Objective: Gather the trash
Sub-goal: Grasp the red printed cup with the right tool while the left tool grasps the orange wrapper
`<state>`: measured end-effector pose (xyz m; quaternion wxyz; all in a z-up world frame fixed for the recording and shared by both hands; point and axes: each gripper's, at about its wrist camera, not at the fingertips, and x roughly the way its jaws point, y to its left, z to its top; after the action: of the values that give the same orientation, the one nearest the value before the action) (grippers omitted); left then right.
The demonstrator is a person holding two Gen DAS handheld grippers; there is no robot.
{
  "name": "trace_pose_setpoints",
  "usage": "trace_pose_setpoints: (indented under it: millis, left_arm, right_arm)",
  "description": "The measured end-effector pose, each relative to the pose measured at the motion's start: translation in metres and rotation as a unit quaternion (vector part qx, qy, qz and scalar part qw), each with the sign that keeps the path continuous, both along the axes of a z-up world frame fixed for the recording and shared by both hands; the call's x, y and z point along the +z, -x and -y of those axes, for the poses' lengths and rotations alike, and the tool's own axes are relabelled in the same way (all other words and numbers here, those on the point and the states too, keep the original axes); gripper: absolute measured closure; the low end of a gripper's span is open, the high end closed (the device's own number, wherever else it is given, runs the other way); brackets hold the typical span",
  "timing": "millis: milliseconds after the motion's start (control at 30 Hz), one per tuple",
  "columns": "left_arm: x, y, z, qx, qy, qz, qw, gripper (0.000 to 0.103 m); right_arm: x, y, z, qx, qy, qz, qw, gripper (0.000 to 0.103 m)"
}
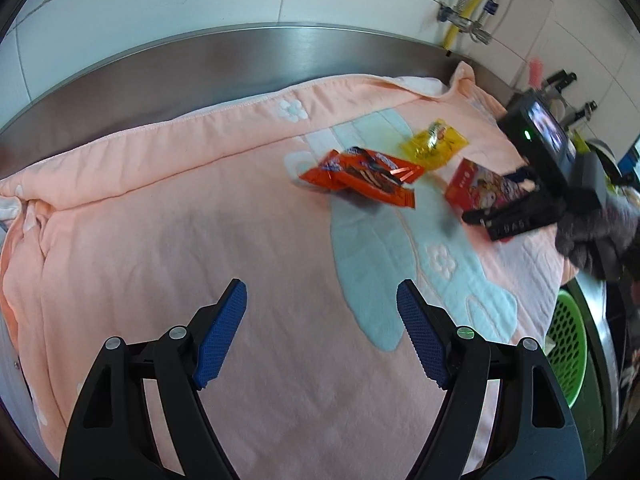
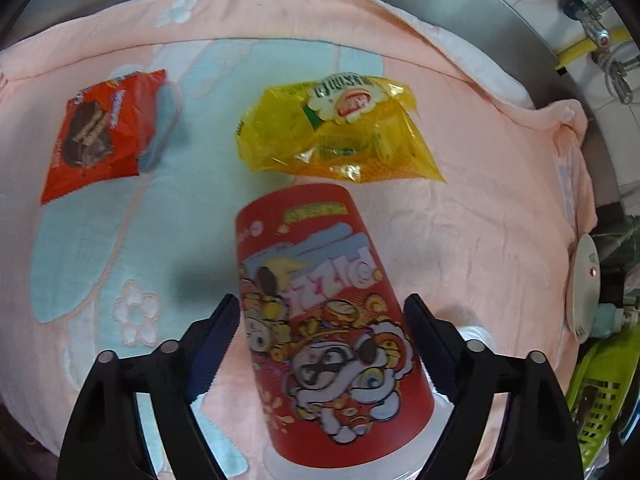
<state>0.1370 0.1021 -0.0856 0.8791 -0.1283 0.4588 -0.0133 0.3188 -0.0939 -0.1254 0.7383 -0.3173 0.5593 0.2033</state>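
A red printed paper cup (image 2: pixel 320 264) lies on its side on a pink blanket (image 1: pixel 180 220). My right gripper (image 2: pixel 322 304) points steeply down over the cup, and both pads touch its sides. The left wrist view shows the same cup (image 1: pixel 474 188) at the right with the right gripper (image 1: pixel 494 196) on it. A yellow snack wrapper (image 2: pixel 340 128) lies just beyond the cup. Orange wafer wrappers (image 1: pixel 368 176) lie left of it. My left gripper (image 1: pixel 320 292) hangs open over bare blanket, well short of the wrappers.
The blanket covers a steel counter (image 1: pixel 200 60) against a white tiled wall. A green slotted basket (image 1: pixel 568 344) stands below the counter's right end. A gloved hand (image 1: pixel 596 236) holds the right gripper. A white round device (image 2: pixel 584 284) sits at the blanket's right edge.
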Motion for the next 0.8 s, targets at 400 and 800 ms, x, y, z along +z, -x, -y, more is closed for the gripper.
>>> trace_pose_setpoints:
  millis: [400, 800]
  left_arm:
    - [-0.02, -0.088, -0.008, 0.087, 0.139, -0.046, 0.9854, 0.026]
    - [-0.046, -0.129, 0.008, 0.107, 0.179, -0.07, 0.9755, 0.049]
  right_arm:
    - [0.03, 0.04, 0.05, -0.056, -0.094, 0.024, 0.994, 0.031]
    - [0.07, 0.125, 0.112, -0.132, -0.219, 0.048, 0.965, 0.032]
